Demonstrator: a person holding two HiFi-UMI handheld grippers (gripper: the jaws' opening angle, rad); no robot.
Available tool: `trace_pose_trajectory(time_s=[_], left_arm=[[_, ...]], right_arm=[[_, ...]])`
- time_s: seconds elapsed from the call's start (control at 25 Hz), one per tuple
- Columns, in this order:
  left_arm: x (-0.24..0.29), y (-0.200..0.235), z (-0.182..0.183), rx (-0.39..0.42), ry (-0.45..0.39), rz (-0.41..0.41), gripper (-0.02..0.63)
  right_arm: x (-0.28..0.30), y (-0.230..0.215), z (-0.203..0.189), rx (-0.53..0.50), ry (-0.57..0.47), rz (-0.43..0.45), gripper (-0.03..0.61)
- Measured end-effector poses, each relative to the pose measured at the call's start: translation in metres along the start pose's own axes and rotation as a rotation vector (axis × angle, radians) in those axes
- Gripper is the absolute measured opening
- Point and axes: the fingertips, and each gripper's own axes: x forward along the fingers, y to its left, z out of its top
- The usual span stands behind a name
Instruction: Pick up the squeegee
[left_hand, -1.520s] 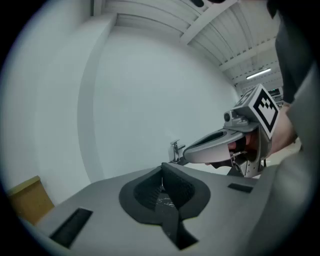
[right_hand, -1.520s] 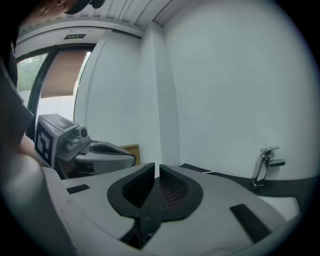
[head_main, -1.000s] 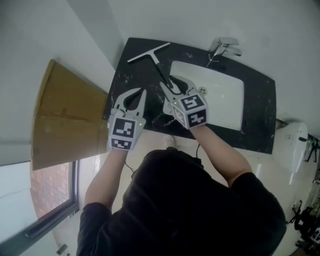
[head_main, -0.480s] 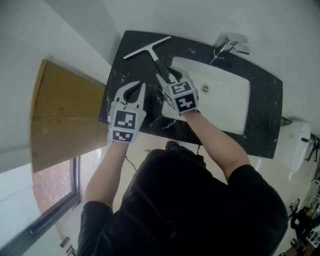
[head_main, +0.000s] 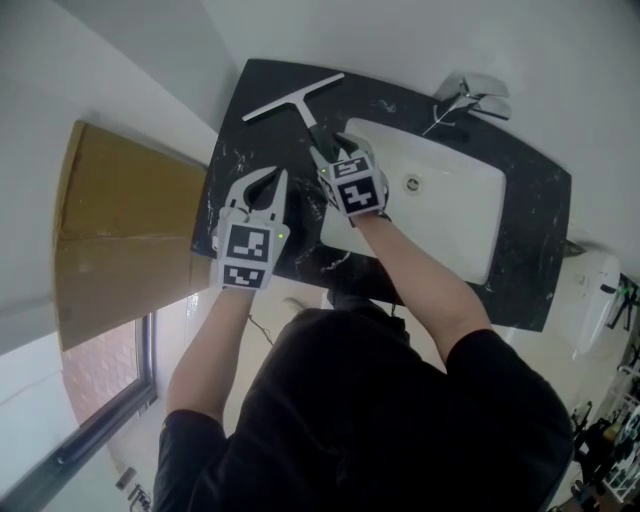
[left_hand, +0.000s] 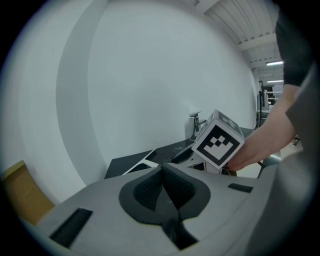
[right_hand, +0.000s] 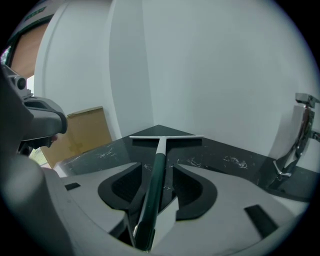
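Observation:
The squeegee (head_main: 293, 98) lies flat on the black marble counter (head_main: 530, 230) at its far left corner, white blade toward the wall and dark green handle (right_hand: 155, 185) pointing back at me. My right gripper (head_main: 332, 148) straddles that handle. Its jaws are opening, and the handle runs between the pads (right_hand: 127, 186) with a gap on each side. My left gripper (head_main: 272, 178) hovers over the counter's left part, just left of the right one. Its jaws (left_hand: 161, 167) are shut on nothing. The blade (left_hand: 143, 160) shows beyond them.
A white sink basin (head_main: 450, 210) is set in the counter to the right of the grippers, with a chrome faucet (head_main: 470, 90) behind it. A cardboard box (head_main: 120, 230) stands against the counter's left end. White walls close the far side and the left.
Both grippers have sunk toward the counter and gone forward. The right one has slid along the handle toward the blade. The left one stays shut beside it.

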Motion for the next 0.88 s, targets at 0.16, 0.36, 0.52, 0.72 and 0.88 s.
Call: trace_pose_trajectory(time_s=[0.16, 0.36, 0.52, 0.72, 0.88], left_arm=[[0.005, 0.002, -0.003, -0.002, 0.017, 0.006, 0.003], [0.007, 0.003, -0.005, -0.006, 0.029, 0.011, 0.003], [0.007, 0.004, -0.007, -0.008, 0.029, 0.013, 0.003], [0.003, 0.007, -0.009, -0.01, 0.032, 0.02, 0.003], [0.0, 0.008, -0.01, -0.011, 0.032, 0.025, 0.003]], right_arm=[[0.013, 0.001, -0.003, -0.002, 0.028, 0.01, 0.198], [0.023, 0.0, -0.009, 0.002, 0.053, 0.004, 0.198], [0.027, -0.002, -0.014, 0.001, 0.07, -0.004, 0.196], [0.028, -0.001, -0.016, 0.005, 0.085, -0.009, 0.185], [0.028, -0.002, -0.018, 0.004, 0.098, -0.027, 0.155]])
